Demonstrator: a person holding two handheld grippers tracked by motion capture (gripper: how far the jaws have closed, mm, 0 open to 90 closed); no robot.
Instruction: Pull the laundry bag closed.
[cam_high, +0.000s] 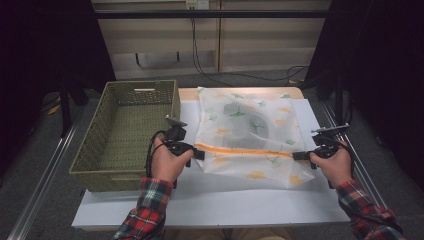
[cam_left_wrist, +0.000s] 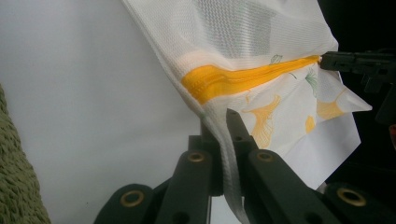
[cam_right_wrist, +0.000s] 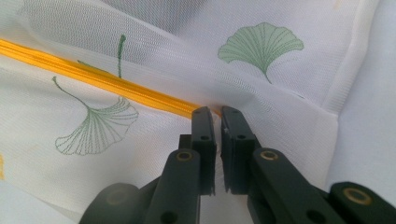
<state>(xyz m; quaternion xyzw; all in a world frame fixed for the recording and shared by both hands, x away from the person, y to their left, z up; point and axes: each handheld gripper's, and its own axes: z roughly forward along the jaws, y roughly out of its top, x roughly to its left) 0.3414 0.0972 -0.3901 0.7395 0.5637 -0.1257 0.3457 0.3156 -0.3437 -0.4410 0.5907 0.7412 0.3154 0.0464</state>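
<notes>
Pinching both ends of the mesh bag (cam_high: 250, 135) – left gripper (cam_left_wrist: 219, 140) clamped on its edge, right gripper (cam_right_wrist: 218, 119) clenched at the orange zipper (cam_right_wrist: 102, 81) end. Thin fabric, prob slips w/ tension.

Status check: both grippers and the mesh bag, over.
Left gripper shut on mesh bag edge. Right gripper shut at zipper end. Bag flat on white board, basket alongside. Nothing blocking.
</notes>
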